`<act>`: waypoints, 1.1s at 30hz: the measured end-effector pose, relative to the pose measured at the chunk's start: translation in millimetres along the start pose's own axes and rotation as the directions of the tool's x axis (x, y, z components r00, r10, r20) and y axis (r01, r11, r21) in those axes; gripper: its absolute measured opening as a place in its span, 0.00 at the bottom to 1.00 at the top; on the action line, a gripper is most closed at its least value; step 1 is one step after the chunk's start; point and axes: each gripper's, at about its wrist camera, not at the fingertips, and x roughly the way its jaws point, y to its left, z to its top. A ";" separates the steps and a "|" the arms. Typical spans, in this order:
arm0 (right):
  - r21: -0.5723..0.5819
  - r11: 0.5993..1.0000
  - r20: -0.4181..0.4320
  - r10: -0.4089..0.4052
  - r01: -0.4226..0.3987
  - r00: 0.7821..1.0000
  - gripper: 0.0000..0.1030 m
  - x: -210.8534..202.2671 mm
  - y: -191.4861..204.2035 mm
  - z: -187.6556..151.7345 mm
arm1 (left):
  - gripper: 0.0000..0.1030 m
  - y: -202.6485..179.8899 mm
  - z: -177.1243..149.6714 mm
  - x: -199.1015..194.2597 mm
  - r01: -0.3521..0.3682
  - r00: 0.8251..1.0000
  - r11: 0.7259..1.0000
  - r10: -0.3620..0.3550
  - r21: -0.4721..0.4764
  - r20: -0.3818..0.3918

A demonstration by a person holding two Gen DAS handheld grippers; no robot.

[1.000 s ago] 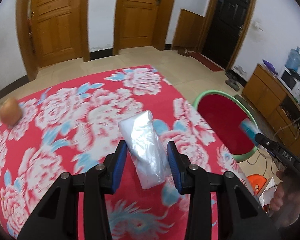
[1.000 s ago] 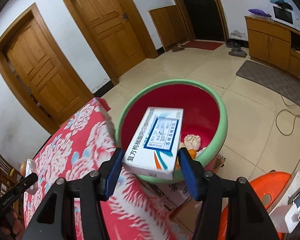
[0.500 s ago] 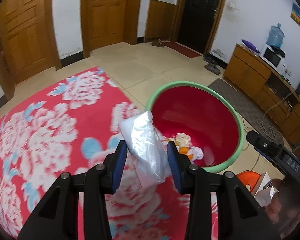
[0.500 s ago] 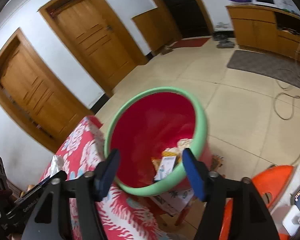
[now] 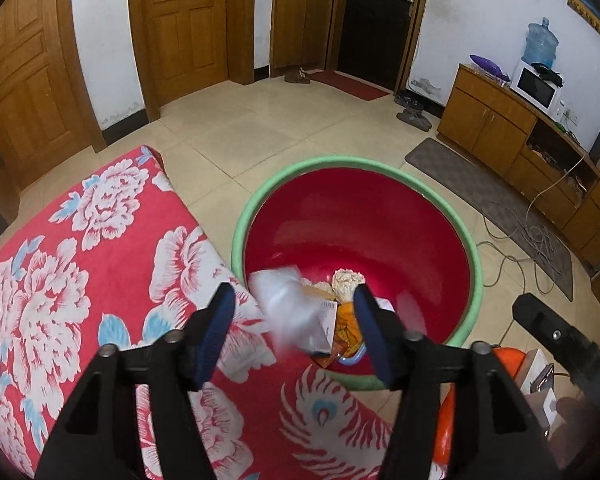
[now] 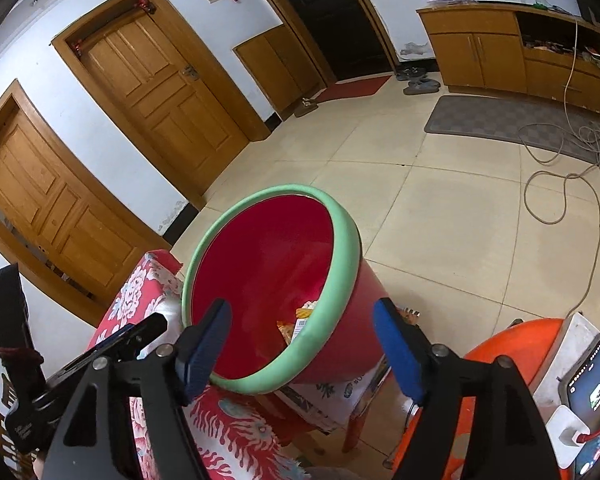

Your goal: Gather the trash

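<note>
So, step: plastic bag (image 5: 290,312) dropping between my wide left tongs (image 5: 294,334) into bin (image 5: 474,258).
Right tongs (image 6: 302,348): wide, empty.
Next: grab more trash.

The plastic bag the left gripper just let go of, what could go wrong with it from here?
The plastic bag is blurred in mid-air between the open left gripper fingers, right over the near rim of the red bin. Being light, it may drift, catch on the rim, or land on the floral tablecloth instead of inside.
</note>
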 end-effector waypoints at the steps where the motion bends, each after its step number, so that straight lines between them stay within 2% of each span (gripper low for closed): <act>1: 0.001 1.000 0.001 0.002 -0.002 1.000 0.74 -0.5 -0.7 0.2 | 0.62 -0.9 -0.5 0.0 -0.003 1.000 1.000 0.003 0.001 0.001; 4: 0.007 1.000 0.001 0.005 -0.005 1.000 0.75 -0.6 -0.4 0.7 | 0.63 0.1 -2.4 -1.6 -0.011 1.000 1.000 0.011 -0.011 -0.008; 8: -0.007 1.000 -0.001 0.017 -0.017 1.000 0.78 -5.6 3.0 -1.0 | 0.65 6.2 -9.1 -9.2 -0.014 1.000 0.997 0.013 -0.074 -0.020; 11: -0.029 0.999 -0.004 0.029 -0.029 1.000 0.80 -11.4 9.4 -4.8 | 0.67 12.6 -16.2 -19.3 -0.024 1.000 0.994 0.022 -0.104 -0.016; 13: -0.040 0.999 -0.001 0.032 -0.032 0.999 0.85 -16.2 12.6 -5.8 | 0.69 17.3 -20.6 -28.4 -0.037 0.999 0.993 0.036 -0.114 -0.010; 17: -0.065 0.997 0.001 0.047 -0.047 0.999 0.86 -26.1 20.9 -9.9 | 0.75 28.8 -31.6 -48.5 -0.069 0.997 0.987 0.071 -0.143 0.015; 19: -0.072 0.996 -0.005 0.055 -0.055 0.998 0.92 -29.7 23.5 -11.8 | 0.75 34.7 -38.3 -59.5 -0.079 0.996 0.983 0.085 -0.165 0.027; 30: -0.177 0.979 -0.036 0.100 -0.105 0.994 0.93 -54.4 55.4 -36.1 | 0.81 56.6 -74.0 -110.7 -0.120 0.990 0.968 0.133 -0.222 0.045; 33: -0.213 0.970 -0.039 0.110 -0.116 0.993 0.93 -63.6 63.7 -44.1 | 0.87 65.0 -87.1 -124.8 -0.154 0.984 0.957 0.171 -0.247 0.049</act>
